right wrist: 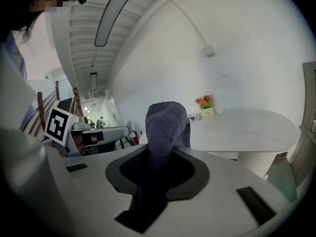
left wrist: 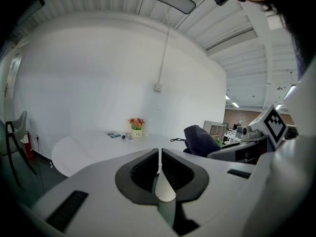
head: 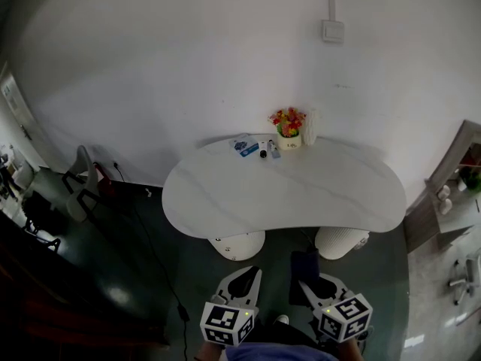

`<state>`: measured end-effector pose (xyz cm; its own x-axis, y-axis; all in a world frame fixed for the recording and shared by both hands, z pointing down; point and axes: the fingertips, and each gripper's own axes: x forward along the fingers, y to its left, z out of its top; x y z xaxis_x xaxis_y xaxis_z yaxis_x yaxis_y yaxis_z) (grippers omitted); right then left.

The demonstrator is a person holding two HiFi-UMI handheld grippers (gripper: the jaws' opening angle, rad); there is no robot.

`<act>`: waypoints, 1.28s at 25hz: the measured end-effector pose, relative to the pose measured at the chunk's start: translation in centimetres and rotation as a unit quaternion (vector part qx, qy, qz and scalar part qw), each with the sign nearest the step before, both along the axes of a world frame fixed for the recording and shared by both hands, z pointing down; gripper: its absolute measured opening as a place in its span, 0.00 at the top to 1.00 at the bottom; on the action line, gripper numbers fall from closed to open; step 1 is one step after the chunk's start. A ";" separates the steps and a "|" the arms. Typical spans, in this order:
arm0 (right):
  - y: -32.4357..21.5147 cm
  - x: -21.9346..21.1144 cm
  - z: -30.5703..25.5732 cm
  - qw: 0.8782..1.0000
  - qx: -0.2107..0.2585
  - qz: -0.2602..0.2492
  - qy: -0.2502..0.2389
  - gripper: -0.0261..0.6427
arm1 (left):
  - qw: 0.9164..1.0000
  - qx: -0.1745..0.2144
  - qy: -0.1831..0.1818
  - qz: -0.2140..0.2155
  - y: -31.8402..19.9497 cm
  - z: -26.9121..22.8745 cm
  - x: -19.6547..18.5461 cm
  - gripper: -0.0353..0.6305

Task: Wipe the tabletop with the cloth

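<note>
The cloth (right wrist: 165, 127), a dark blue-grey terry piece, stands bunched between the jaws of the right tool (right wrist: 158, 158), which are clamped on it; its free end rises as a rounded hump past the tips. In the head view it hangs over the floor, short of the bench's near edge and not touching it. The left tool (left wrist: 159, 161) holds nothing, its jaws drawn to a thin slit. Both tools sit low in the head view, side by side.

The bench (head: 301, 198) has a white kidney-shaped top with faint grey veins, carried on two white ribbed pedestals (head: 237, 244). Most of the top is bare. At its far edge, against the wall, stands a small pot of red and orange flowers (head: 288, 130), with a blue-and-white card (head: 243, 146) and a few small objects, too small to make out, just beside it.

The wall behind is plain white, with a switch plate (head: 333, 31) fed by a conduit from above. The floor (head: 143, 277) is dark green and glossy. A chair (head: 81, 183) stands off to the left.
</note>
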<state>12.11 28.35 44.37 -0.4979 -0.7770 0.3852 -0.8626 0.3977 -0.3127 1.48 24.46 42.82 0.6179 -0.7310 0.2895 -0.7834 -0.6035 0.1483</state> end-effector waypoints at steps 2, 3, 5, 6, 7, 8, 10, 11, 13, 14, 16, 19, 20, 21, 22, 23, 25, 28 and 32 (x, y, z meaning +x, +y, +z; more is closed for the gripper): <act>0.7 -0.1 0.1 1.000 0.000 -0.003 0.003 0.81 | 1.000 -0.001 0.000 0.001 0.3 0.1 0.1 0.91; 1.0 -0.1 0.1 1.000 0.000 -0.005 0.005 0.81 | 1.000 -0.002 -0.001 0.002 0.4 0.2 0.2 0.91; 1.3 -0.3 0.1 1.000 0.001 -0.006 0.009 0.81 | 1.000 -0.004 0.000 0.005 0.6 0.3 0.5 0.91; 1.5 -0.4 0.1 1.000 0.002 -0.006 0.011 0.81 | 1.000 -0.004 0.000 0.007 0.7 0.3 0.6 0.91; 1.5 -0.5 0.0 1.000 0.003 -0.008 0.013 0.81 | 1.000 -0.003 0.001 0.009 0.8 0.3 0.7 0.91; 1.6 -0.6 0.0 1.000 0.005 -0.009 0.015 0.81 | 1.000 -0.003 0.001 0.010 0.9 0.2 0.8 0.91; 1.6 -0.6 -0.1 1.000 0.009 -0.010 0.019 0.81 | 1.000 -0.002 0.002 0.013 1.0 0.2 1.1 0.91; 1.6 -0.6 -0.2 1.000 0.011 -0.010 0.021 0.81 | 1.000 -0.002 0.002 0.015 1.0 0.1 1.3 0.91; 1.6 -0.4 -0.3 1.000 0.012 -0.010 0.025 0.81 | 1.000 -0.001 0.002 0.018 1.0 0.0 1.5 0.91; 1.6 -0.4 -0.2 1.000 0.012 -0.009 0.026 0.81 | 1.000 0.000 0.002 0.019 1.0 0.0 1.6 0.91; 1.6 -0.4 -0.2 1.000 0.012 -0.008 0.027 0.81 | 1.000 0.001 0.002 0.020 1.0 -0.1 1.6 0.91; 1.3 -0.2 -0.3 0.999 0.014 -0.006 0.029 0.81 | 1.000 0.002 0.002 0.021 0.7 -0.2 1.7 0.91; 1.2 -0.2 -0.4 0.999 0.015 -0.006 0.031 0.81 | 1.000 0.002 0.001 0.021 0.6 -0.2 1.7 0.91; 1.0 -0.1 -0.4 0.999 0.017 -0.006 0.032 0.81 | 1.000 0.003 0.001 0.021 0.5 -0.3 1.7 0.91; 0.8 -0.2 -0.5 0.999 0.018 -0.006 0.033 0.81 | 1.000 0.003 0.001 0.021 0.4 -0.3 1.7 0.91; 0.7 -0.2 -0.5 0.999 0.019 -0.005 0.033 0.81 | 1.000 0.004 0.001 0.022 0.3 -0.3 1.6 0.91; 0.4 -0.3 -0.5 0.999 0.019 -0.004 0.034 0.81 | 1.000 0.005 0.002 0.023 0.0 -0.4 1.6 0.91; 0.1 -0.2 -0.4 0.999 0.017 -0.004 0.037 0.81 | 1.000 0.005 0.003 0.027 -0.5 -0.4 1.8 0.91; -0.6 -0.1 -0.7 0.999 0.017 0.002 0.039 0.81 | 0.999 0.005 0.005 0.032 -1.1 -0.7 1.9 0.91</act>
